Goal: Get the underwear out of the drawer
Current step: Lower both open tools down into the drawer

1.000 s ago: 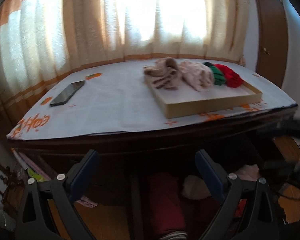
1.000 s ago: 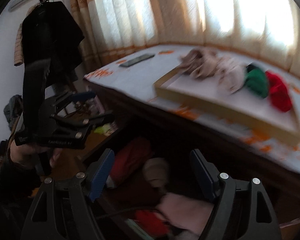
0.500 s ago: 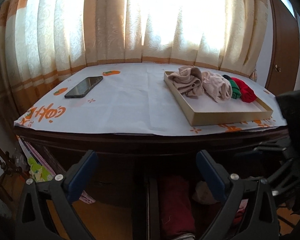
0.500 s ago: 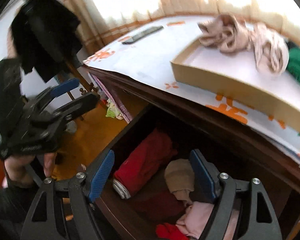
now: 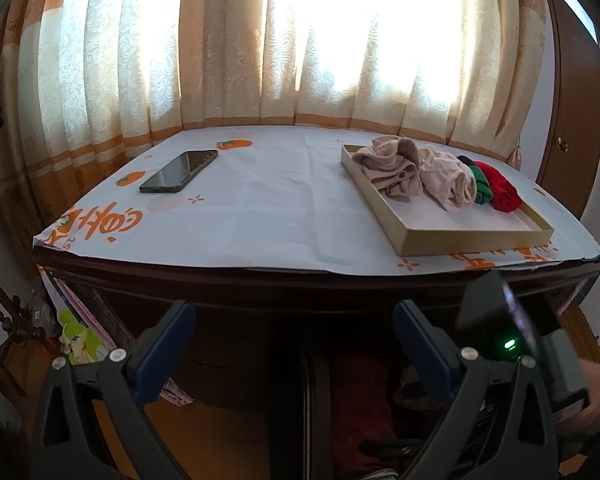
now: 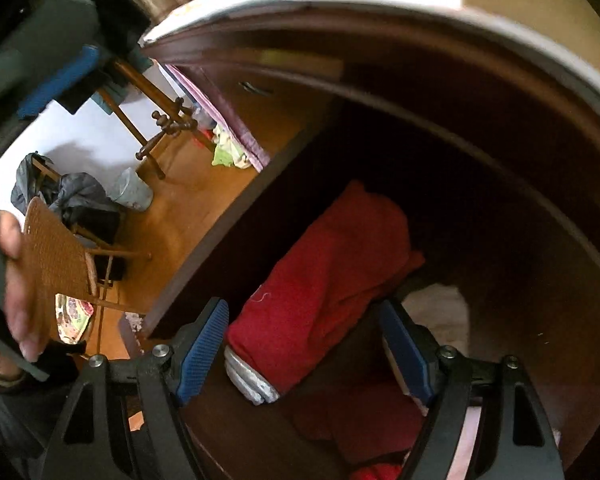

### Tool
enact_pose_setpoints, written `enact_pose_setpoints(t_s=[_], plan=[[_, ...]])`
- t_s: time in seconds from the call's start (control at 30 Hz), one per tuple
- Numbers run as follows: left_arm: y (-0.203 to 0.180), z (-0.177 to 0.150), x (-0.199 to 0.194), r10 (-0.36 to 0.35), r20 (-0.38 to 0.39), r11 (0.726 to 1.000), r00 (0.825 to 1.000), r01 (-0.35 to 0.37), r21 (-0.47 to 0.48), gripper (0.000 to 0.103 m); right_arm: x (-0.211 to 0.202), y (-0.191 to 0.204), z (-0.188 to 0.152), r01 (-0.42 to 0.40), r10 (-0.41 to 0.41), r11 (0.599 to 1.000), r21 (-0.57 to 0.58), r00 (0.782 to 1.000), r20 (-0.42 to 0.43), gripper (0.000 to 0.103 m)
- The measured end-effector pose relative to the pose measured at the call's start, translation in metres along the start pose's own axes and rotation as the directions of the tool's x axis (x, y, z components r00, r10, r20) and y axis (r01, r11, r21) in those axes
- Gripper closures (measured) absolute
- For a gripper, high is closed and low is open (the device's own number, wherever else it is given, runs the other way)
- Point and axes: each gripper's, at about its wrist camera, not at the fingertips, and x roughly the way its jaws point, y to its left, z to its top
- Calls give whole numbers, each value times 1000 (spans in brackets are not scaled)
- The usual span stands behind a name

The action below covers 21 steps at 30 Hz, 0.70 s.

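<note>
The right gripper (image 6: 304,344) has dropped into the drawer (image 6: 204,256), wide open, empty, clear of walls.

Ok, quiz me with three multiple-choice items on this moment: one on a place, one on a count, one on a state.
1. Where is the phone?
A. in the tray
B. on the tabletop, left of the tray
C. in the drawer

2. How many garments lie in the tray?
A. two
B. four
C. six

3. How do the right gripper jaws stand?
A. open, gripping nothing
B. shut on the red roll
C. shut, empty

Answers:
1. B: the phone lies flat on the white cloth, apart from the tray.
2. B: beige, pale pink, green and red pieces sit at its far end.
3. A: the blue pads stand wide apart above the red roll in the open drawer, pressing on nothing.
</note>
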Motion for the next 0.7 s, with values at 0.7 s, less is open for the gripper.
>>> enact_pose_setpoints(t_s=[0.7], plan=[[-8,-3,3,-23,-18,1000,1000,24,13,2,44,6,0,-70,70,998,5,988,-138,63]])
